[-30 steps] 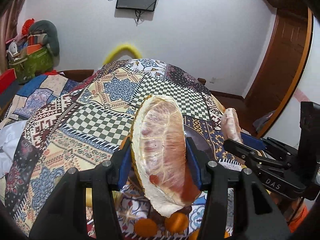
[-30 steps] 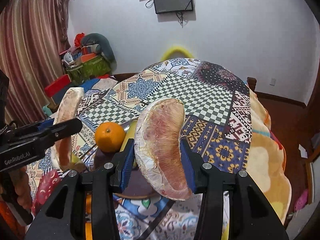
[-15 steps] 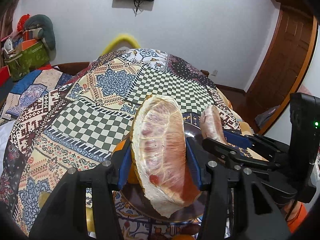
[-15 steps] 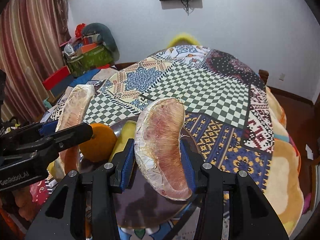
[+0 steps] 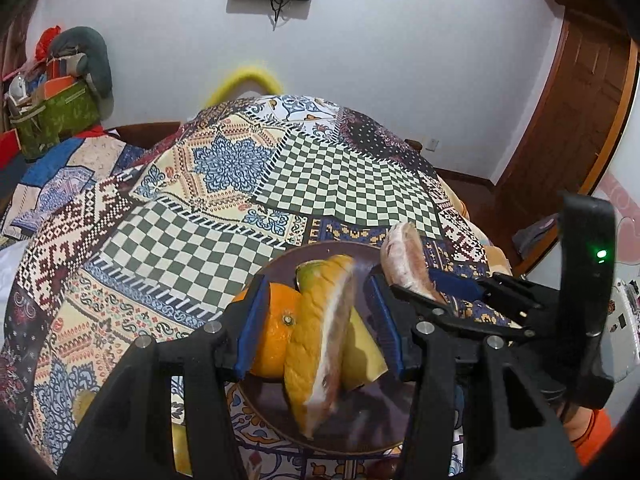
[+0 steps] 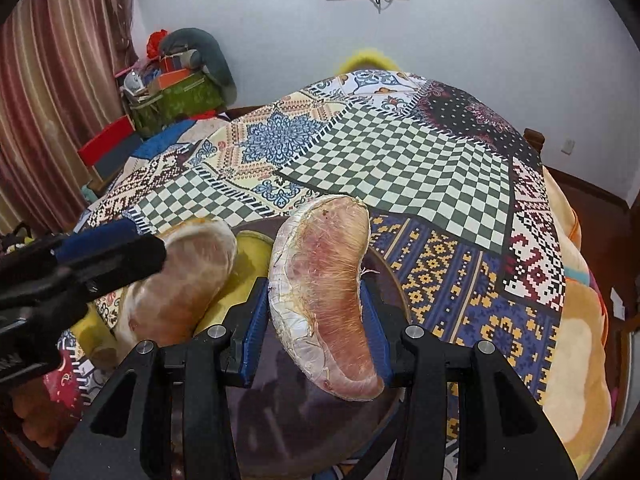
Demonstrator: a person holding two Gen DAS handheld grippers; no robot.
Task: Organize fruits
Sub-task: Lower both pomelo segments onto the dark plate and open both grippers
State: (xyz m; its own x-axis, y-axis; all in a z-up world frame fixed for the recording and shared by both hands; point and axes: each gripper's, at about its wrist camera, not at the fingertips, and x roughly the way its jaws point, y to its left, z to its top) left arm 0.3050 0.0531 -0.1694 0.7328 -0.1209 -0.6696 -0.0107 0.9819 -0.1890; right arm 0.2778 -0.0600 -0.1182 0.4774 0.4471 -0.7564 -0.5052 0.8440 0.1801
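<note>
Left wrist view, left tool (image 5: 316,316): fingers spread, released; a pomelo wedge (image 5: 320,344) stands between them, tilted, motion-blurred, clear of both pads.
Left wrist view, resting place: wedge leans against an orange (image 5: 276,336) on the dark plate (image 5: 360,420), lower centre of frame, so the orange appears to prop it.
Left wrist view, right tool (image 5: 424,292): enters from the right, carrying a peeled segment (image 5: 400,252) over the plate's far edge.
Right wrist view, right tool (image 6: 316,316): clenched on that segment (image 6: 324,296), held upright above the plate (image 6: 320,420); judged ready to set down.
Right wrist view, left tool (image 6: 84,264): at left, beside the released wedge (image 6: 180,280).
Surface: patchwork bedspread (image 6: 400,152) under the plate.
</note>
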